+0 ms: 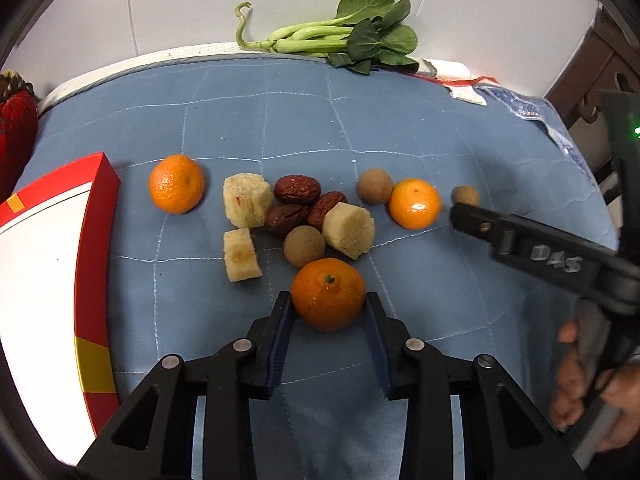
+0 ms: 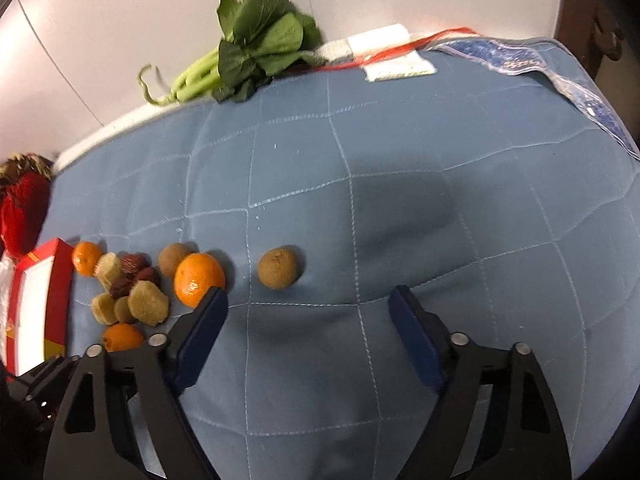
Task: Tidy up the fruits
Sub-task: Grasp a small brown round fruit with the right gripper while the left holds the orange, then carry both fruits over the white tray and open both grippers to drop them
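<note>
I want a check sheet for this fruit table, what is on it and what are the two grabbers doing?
Surface: blue quilted cloth, wrinkled at the right edge.
Job's things: three tangerines; nearest tangerine, a second tangerine, a third tangerine. Red dates, longans, pale cut chunks bunched in the middle. One lone longan.
Clutter: leafy greens at the far edge; red and white box at the left; red tassel.
Grippers: left gripper shut on the nearest tangerine; right gripper open, the lone longan just ahead.
Cables: nothing seen.
Surroundings: white wall, brown cabinet.
</note>
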The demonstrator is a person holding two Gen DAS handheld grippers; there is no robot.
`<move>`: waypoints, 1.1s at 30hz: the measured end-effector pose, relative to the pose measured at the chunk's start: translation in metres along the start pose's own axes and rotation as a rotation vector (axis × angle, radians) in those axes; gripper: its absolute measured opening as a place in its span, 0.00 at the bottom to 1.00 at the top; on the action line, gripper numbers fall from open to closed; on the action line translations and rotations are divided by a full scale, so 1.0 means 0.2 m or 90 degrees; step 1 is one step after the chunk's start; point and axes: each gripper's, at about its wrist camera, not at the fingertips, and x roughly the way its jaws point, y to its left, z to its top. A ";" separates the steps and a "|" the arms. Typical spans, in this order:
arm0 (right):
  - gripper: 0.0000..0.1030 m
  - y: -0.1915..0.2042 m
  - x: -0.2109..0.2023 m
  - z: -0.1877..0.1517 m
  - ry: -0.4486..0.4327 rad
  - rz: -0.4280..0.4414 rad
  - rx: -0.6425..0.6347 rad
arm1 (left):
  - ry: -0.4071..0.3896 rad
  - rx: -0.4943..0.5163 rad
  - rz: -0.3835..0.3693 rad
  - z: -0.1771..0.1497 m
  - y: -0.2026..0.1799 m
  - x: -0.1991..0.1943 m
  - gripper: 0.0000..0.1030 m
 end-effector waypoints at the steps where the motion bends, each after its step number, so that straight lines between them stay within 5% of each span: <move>1: 0.72 0.01 0.01 0.00 -0.004 -0.009 -0.006 | 0.000 0.002 -0.004 0.00 -0.01 0.00 0.35; 4: 0.56 0.03 0.02 0.01 -0.012 -0.028 -0.024 | -0.002 0.012 -0.010 0.00 -0.03 -0.02 0.35; 16: 0.20 0.06 0.03 0.01 -0.032 -0.053 -0.059 | -0.010 0.010 0.001 -0.02 -0.03 -0.06 0.35; 33: 0.18 0.06 0.01 -0.01 -0.031 -0.036 -0.054 | -0.031 0.011 0.064 -0.05 0.00 -0.14 0.35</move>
